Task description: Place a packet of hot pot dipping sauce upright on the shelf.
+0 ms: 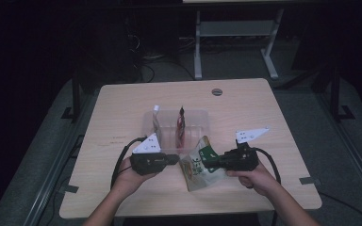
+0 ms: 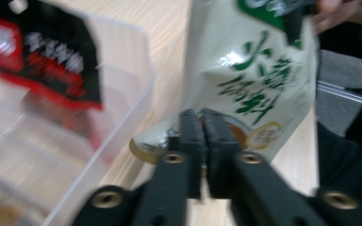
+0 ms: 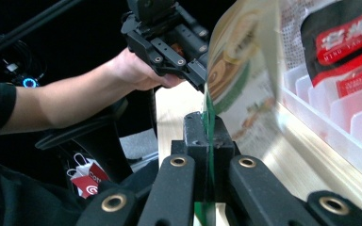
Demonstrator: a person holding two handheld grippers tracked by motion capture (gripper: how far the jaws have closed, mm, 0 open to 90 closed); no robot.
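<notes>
both grippers, left (image 1: 173, 159) and right (image 1: 210, 161), have jaws clamped on the green-white pouch (image 1: 197, 169), lifted beside the clear bin (image 1: 200, 117); placement inside appears outstanding.

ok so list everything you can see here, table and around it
table: 1, light wood, centre of the high view
bin: 1, clear plastic with dividers, middle of the table
red pouch: 1, red and black, upright in the bin
pale pouch: 1, whitish, upright in the bin's left part
green pouch: 1, cream and green, in front of the bin, held between both grippers
grommet: 1, grey, far edge of the table
desk legs: white, on the floor beyond the table
left gripper: 1, black, fingers shut on the green pouch's edge
right gripper: 1, black, fingers shut on the green pouch's other edge
hands: 2, near edge of the table
</notes>
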